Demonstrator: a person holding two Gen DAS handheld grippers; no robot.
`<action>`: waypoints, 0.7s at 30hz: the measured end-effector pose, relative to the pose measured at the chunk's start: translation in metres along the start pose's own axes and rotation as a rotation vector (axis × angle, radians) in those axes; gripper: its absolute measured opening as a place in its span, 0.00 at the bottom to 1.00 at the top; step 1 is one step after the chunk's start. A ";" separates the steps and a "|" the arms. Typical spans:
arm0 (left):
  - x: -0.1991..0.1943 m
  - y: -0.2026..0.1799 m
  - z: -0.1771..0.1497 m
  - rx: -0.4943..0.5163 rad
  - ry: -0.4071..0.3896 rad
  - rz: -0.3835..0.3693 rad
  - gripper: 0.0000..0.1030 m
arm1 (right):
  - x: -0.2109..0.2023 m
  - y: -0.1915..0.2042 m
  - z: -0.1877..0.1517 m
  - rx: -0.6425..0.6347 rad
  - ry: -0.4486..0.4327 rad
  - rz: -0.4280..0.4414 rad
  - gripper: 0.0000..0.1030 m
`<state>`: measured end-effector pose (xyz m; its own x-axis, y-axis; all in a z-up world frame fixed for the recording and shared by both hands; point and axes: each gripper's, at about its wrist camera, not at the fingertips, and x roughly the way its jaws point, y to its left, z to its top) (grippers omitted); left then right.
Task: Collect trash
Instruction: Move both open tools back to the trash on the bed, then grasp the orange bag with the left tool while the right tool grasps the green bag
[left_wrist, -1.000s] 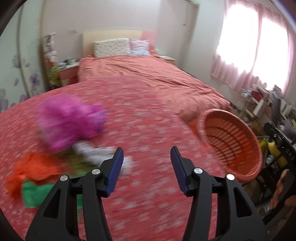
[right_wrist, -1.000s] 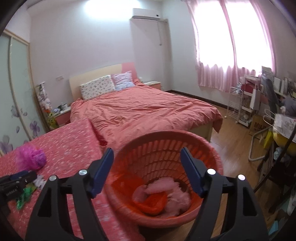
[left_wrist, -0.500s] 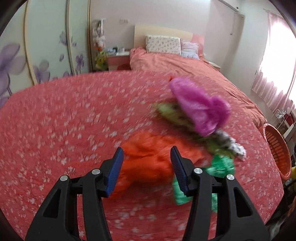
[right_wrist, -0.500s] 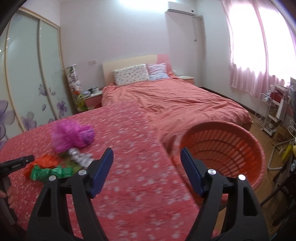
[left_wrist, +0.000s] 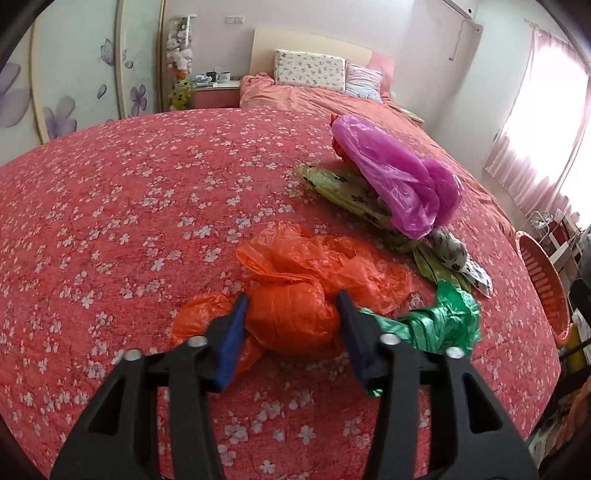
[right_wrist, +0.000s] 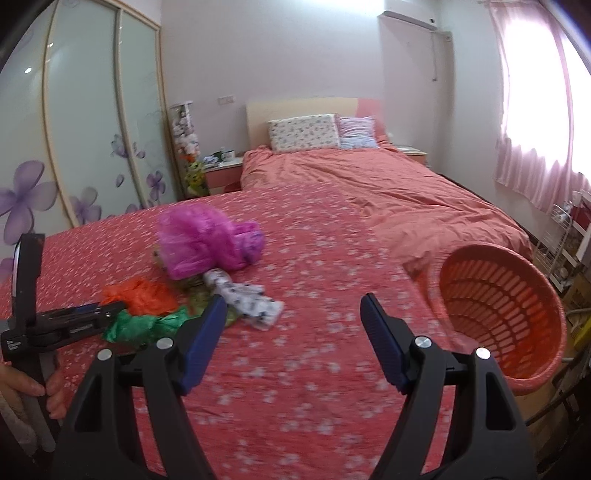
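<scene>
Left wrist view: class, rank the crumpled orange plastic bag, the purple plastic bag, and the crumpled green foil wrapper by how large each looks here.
1. Crumpled orange plastic bag, though nearest the camera, which inflates it.
2. Purple plastic bag, farther off, so its true size against the orange one is unsure.
3. Crumpled green foil wrapper, clearly smallest.

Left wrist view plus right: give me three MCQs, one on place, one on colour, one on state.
1. Where is the basket?
A. at the cloth's right edge
B. on the far bed
C. among the bags

2. What colour is the bag between the left tool's fingers?
A. purple
B. orange
C. green

3. The right tool is:
A. gripping a bag
B. inside the basket
C. open, empty

A: its rim sits off the flowered cloth, right.
B: orange bag fills the closing gap.
C: only cloth shows between its fingers.
</scene>
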<state>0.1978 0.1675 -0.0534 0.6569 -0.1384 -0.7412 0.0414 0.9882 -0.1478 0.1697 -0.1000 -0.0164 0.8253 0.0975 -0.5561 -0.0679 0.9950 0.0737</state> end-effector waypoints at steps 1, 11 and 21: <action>-0.001 -0.001 0.001 0.008 -0.005 0.008 0.39 | 0.002 0.006 0.000 -0.004 0.005 0.011 0.71; -0.022 0.068 0.015 -0.130 -0.081 0.113 0.35 | 0.034 0.079 0.000 -0.096 0.091 0.150 0.71; -0.039 0.113 0.016 -0.223 -0.118 0.161 0.35 | 0.075 0.133 -0.017 -0.188 0.243 0.214 0.49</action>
<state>0.1884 0.2860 -0.0307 0.7250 0.0407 -0.6876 -0.2284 0.9560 -0.1842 0.2129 0.0397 -0.0627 0.6257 0.2838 -0.7266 -0.3447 0.9362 0.0689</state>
